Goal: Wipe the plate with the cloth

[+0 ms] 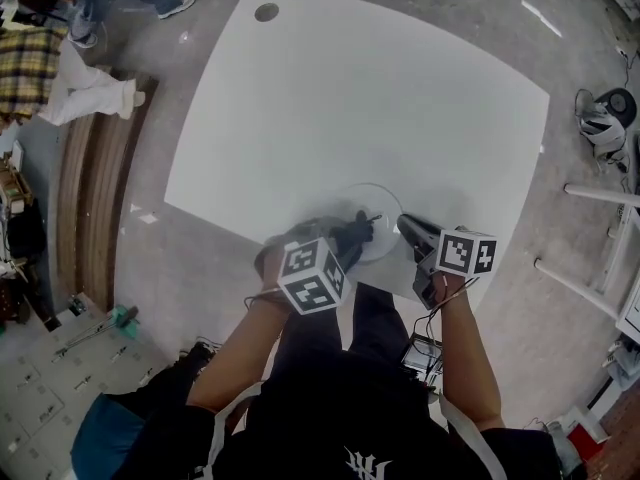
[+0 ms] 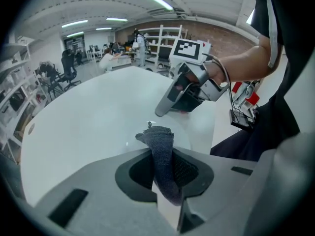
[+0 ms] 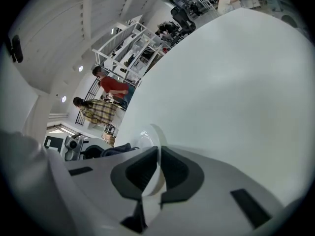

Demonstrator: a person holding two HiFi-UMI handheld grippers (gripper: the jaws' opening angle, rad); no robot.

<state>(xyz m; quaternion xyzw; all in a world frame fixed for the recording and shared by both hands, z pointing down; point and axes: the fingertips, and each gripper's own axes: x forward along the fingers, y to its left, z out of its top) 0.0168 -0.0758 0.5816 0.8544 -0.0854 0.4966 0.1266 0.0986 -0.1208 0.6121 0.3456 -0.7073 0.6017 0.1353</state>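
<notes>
A clear round plate (image 1: pixel 372 208) lies at the near edge of the white table (image 1: pixel 350 98). My right gripper (image 1: pixel 405 226) is shut on the plate's right rim. In the right gripper view the rim (image 3: pixel 149 137) runs up between the jaws of the right gripper (image 3: pixel 156 168). My left gripper (image 1: pixel 345 240) is shut on a dark grey cloth (image 1: pixel 350 234) at the plate's near-left edge. In the left gripper view the cloth (image 2: pixel 161 149) stands up out of the jaws of the left gripper (image 2: pixel 165 173), with the right gripper (image 2: pixel 183 93) just beyond it.
The table has a cable hole (image 1: pixel 266 12) at its far left corner. A wooden bench (image 1: pixel 95 188) and people's legs (image 1: pixel 95 8) are at the left. White frame legs (image 1: pixel 600 238) and a round device (image 1: pixel 608 116) stand on the floor at the right.
</notes>
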